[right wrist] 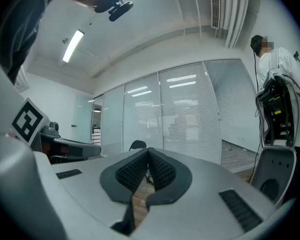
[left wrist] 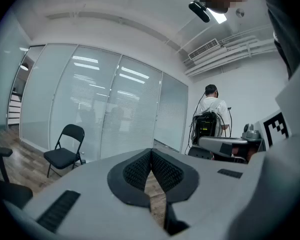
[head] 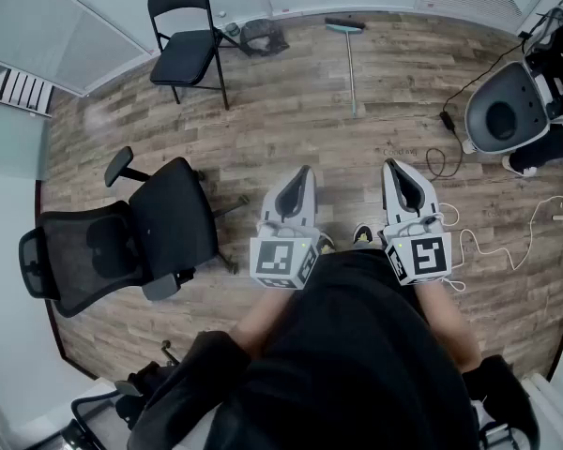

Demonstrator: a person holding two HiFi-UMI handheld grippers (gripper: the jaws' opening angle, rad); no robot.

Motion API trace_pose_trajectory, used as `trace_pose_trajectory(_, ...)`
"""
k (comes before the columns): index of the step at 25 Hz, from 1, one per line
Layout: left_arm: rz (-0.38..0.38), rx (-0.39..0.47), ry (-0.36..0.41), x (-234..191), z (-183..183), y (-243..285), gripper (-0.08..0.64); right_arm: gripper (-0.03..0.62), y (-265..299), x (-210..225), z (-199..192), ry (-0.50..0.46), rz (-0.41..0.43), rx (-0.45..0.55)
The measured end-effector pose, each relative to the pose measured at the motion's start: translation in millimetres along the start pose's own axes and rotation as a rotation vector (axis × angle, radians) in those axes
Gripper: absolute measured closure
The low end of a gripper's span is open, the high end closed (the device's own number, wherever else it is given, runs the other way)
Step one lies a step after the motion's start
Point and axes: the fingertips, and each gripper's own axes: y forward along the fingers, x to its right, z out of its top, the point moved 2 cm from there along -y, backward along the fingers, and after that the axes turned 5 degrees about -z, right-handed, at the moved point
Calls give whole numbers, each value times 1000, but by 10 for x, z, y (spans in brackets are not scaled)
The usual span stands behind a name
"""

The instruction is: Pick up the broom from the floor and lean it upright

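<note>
The broom (head: pixel 349 64) lies flat on the floor (head: pixel 281 129), well ahead, brush end farthest away. Its stick points back between the left hand-held gripper (head: pixel 305 171) and the right hand-held gripper (head: pixel 392 166). Both are pressed together, empty, and about equally far from it.

The broom (head: pixel 350 64) lies on the floor (head: pixel 291 134) right of the folding chair (head: pixel 190 45).

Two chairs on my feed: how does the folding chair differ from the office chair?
The folding chair has thin straight legs and no armrests; the office chair has armrests and a mesh back. The folding chair stands far off by the glass wall, the office chair close to the left gripper. Both are black, upright and unoccupied.
</note>
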Motion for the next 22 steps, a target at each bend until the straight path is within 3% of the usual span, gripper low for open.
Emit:
trace_pose_trajectory(12, 8, -5, -26, -243, -31, -162, 538, 577, 7, -193, -69, 11, -15, -26)
trace_pose_trajectory(22, -34, -23, -41, -465, -177, -202, 538, 577, -37, -340, -304, 13, -56, -75)
